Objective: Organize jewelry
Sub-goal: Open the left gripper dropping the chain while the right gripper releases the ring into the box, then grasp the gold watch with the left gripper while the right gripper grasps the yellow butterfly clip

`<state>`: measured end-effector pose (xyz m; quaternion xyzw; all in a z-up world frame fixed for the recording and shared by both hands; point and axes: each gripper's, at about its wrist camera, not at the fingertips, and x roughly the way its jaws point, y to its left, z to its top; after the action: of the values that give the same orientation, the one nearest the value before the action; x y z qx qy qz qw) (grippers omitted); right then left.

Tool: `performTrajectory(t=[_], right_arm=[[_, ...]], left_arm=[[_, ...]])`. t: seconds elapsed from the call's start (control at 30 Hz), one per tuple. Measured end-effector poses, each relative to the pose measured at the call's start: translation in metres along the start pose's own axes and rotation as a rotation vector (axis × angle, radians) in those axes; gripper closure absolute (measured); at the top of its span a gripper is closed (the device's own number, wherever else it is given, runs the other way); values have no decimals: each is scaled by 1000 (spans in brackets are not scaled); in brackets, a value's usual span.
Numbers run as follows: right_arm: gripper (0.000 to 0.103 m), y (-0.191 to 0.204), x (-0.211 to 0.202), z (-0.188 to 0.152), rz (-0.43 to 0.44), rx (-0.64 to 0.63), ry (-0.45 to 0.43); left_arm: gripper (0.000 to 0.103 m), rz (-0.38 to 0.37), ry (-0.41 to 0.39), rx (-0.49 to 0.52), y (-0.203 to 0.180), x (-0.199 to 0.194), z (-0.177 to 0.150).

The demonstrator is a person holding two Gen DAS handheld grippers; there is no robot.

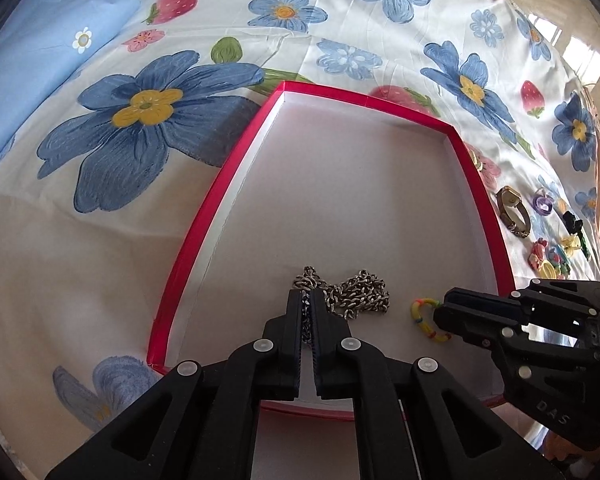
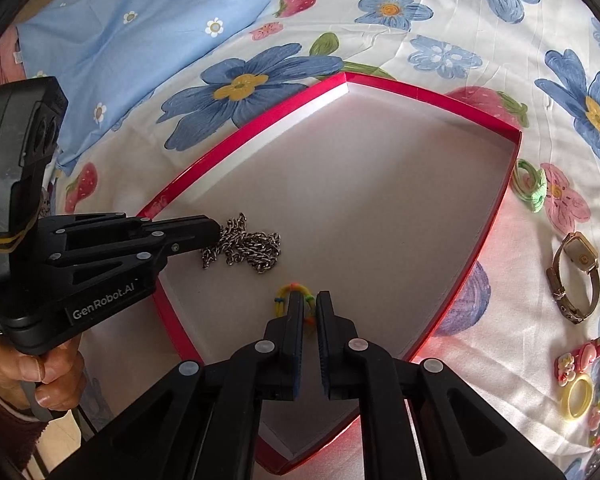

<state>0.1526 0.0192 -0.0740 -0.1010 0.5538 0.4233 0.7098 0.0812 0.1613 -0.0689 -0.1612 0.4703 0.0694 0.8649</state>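
A shallow red-rimmed box [image 1: 204, 224] with a white floor lies on a flowered bedsheet; it also shows in the right wrist view [image 2: 496, 216]. My left gripper [image 1: 308, 300] is shut on a silver chain [image 1: 360, 292] whose heap rests on the box floor; the chain also shows in the right wrist view [image 2: 248, 248]. My right gripper [image 2: 310, 300] is shut on a small multicoloured bead ring [image 2: 288, 292] at the box floor, also seen in the left wrist view [image 1: 424, 316].
On the sheet right of the box lie a gold watch [image 2: 576, 276], a green ring [image 2: 530, 186], a yellow ring [image 2: 576, 400] and several colourful clips [image 2: 580, 360]. A blue pillow [image 2: 140, 32] lies at the far left.
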Motion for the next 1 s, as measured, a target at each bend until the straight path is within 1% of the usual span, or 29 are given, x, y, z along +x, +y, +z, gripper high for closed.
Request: performTrajectory(t=[0.1,0.13,0.17,0.23,0.3,0.33,0.4,0.47,0.57,0.77,1.0], right_arm=[[81,1,-5,-2,11,5,-14],[79,1,-9,-2,4,6,-22],[74,0,-13,-4,7,11,-33],[72,-3,-23,-6,18,26,-60],[69,-7,-34,-10,10,43,-87],[68,-11,-41,-13,10,56,-104],[60,-19,-54,-20,1,85,-136],[59,-29,-67,-28,-14,116,-163],[57,-47,-85,-39,-39,172,-196],[54,-88,-116,-62,-100,270,-240],[54,-129,-143,-95,-165,362,-267]], left_arm=[[83,11,-1,-4,1,-3,-2],[76,16,-6,-7,0,-6,-3],[69,19,-11,-11,0,-9,-3],[67,22,-22,-11,-1,-15,-4],[65,25,-31,-8,-3,-20,-5],[63,24,-36,-6,-5,-24,-5],[58,23,-51,-1,-11,-31,-5],[51,18,-66,7,-16,-39,-7],[47,10,-81,22,-29,-49,-8],[44,-38,-87,76,-61,-61,-11],[43,-87,-63,144,-95,-58,-9]])
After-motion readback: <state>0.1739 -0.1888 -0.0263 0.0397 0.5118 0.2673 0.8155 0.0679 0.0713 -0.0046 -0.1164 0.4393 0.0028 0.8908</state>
